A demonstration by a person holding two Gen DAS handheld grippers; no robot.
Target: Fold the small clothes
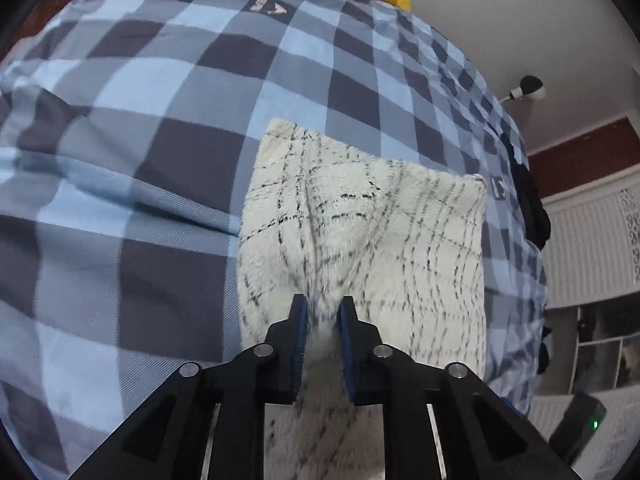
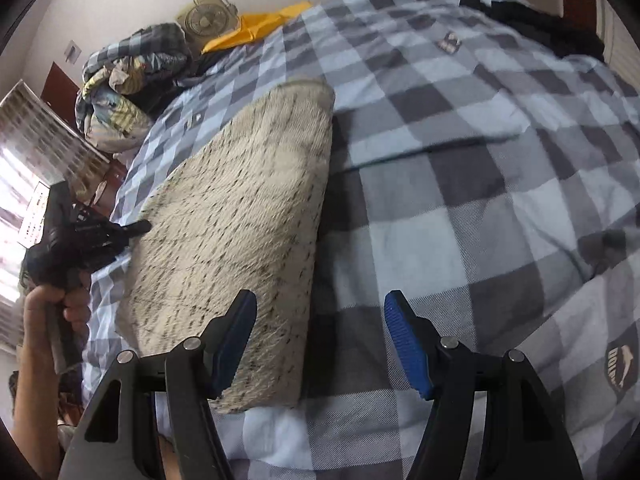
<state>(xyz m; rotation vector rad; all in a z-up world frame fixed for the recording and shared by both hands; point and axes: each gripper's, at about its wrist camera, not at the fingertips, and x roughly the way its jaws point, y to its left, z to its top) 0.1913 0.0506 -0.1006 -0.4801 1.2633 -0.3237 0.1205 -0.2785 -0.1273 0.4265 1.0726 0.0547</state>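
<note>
A: Left gripper (image 1: 323, 314), state? Where does the cloth sit relative to it?

B: Jaws nearly together, pinching the near edge of the fuzzy cream cloth (image 1: 360, 240). A ridge of pile is bunched up between the blue pads (image 1: 301, 336). The cloth runs straight ahead from the fingertips and widens to the right of them; creases fan out from the pinch point. It lies flat on the checked bedcover (image 1: 140, 140).

A: Long axis, from the right wrist view?

B: The cream cloth (image 2: 240, 220) is an elongated folded shape. Its long axis runs from just ahead of the right gripper's left finger away and slightly rightward, toward the far end of the bed. Near end broad, far end narrower and rounded. Its straight folded edge faces the open space ahead of the right gripper.

A: Right gripper?

B: Right gripper (image 2: 320, 308) spread wide, nothing between the pads. The left finger (image 2: 236, 336) overlaps the near corner of the cloth; contact cannot be told. The right finger (image 2: 404, 340) is over bare bedcover (image 2: 460, 200).

A: Other items?

B: The left gripper (image 2: 136, 227), held in a hand (image 2: 56, 304), meets the cloth's left edge. Beyond the cloth's far end: a piled heap of bedding (image 2: 128, 76), a yellow sheet (image 2: 256, 28), a small fan (image 2: 204, 20).
</note>
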